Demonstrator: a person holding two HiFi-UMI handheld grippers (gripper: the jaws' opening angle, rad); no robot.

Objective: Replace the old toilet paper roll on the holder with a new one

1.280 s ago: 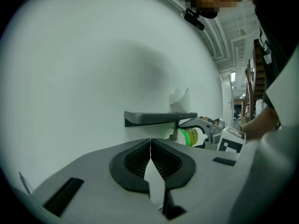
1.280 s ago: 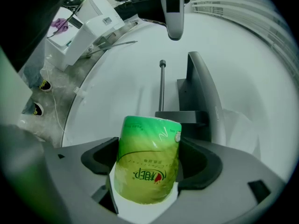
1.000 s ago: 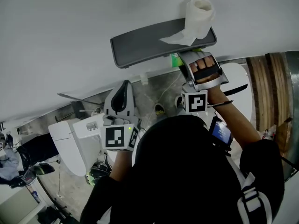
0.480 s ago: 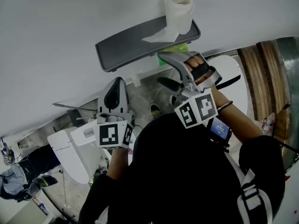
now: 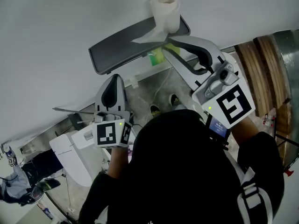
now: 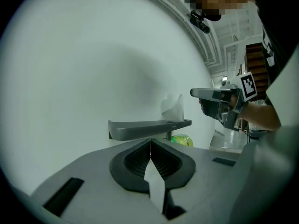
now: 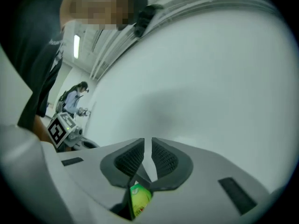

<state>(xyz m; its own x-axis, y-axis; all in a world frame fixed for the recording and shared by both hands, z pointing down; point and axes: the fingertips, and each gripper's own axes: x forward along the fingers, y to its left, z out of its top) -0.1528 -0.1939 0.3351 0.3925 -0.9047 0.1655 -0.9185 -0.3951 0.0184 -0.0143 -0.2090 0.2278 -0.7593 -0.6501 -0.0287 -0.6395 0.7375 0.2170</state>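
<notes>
Against white wall, toilet paper roll (image 5: 164, 9) upright on grey shelf (image 5: 117, 55): light, soft, crushable; better gripped gently around the middle. Left tongs (image 6: 150, 143) closed, empty; right tongs (image 7: 148, 146) just closing to narrow slit, empty.

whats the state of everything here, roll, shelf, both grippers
toilet paper roll: upright on the shelf, loose end trailing onto it
shelf: on the wall, carries only the roll
green thing: under the shelf, state unclear
left gripper: jaws together, empty
right gripper: jaws a slit apart, just been closing, empty
</notes>
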